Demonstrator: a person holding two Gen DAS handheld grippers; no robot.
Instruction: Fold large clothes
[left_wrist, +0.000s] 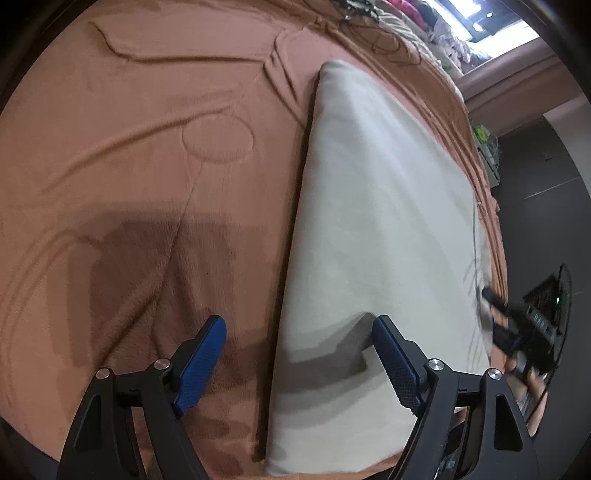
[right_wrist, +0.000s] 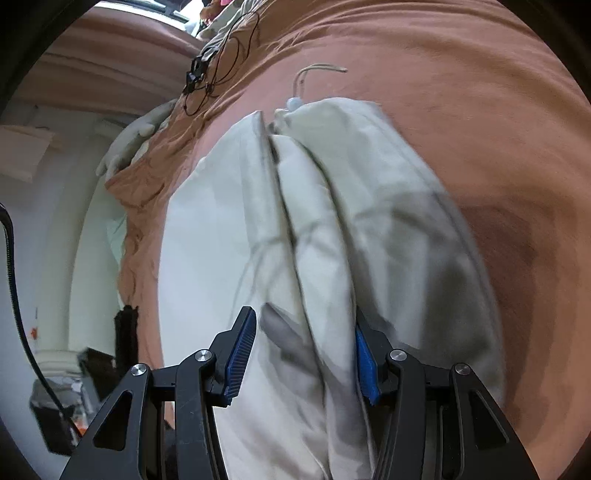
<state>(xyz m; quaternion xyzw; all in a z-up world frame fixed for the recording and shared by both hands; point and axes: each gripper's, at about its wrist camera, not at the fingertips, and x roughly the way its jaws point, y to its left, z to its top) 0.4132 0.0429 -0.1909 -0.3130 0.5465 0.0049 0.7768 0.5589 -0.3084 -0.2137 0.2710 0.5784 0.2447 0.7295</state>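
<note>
A cream garment (left_wrist: 369, 203) lies as a long folded strip on the brown bedspread (left_wrist: 129, 129). My left gripper (left_wrist: 297, 321) hovers open over the strip's left edge, one finger above the bedspread and the other above the cloth, with nothing gripped. At the strip's right edge my right gripper (left_wrist: 491, 299) meets the cloth. In the right wrist view the garment (right_wrist: 221, 240) runs in bunched folds with a drawstring (right_wrist: 321, 68) at its far end. A raised fold passes between the fingers of my right gripper (right_wrist: 303, 314) and covers part of the right pad.
Black cables (right_wrist: 221, 62) lie on the bedspread (right_wrist: 480, 110) beyond the garment, and a pale cloth (right_wrist: 125, 147) hangs over the bed's edge. A pile of clothes (left_wrist: 424, 14) sits at the far side. Dark floor (left_wrist: 546, 166) lies past the bed's right edge.
</note>
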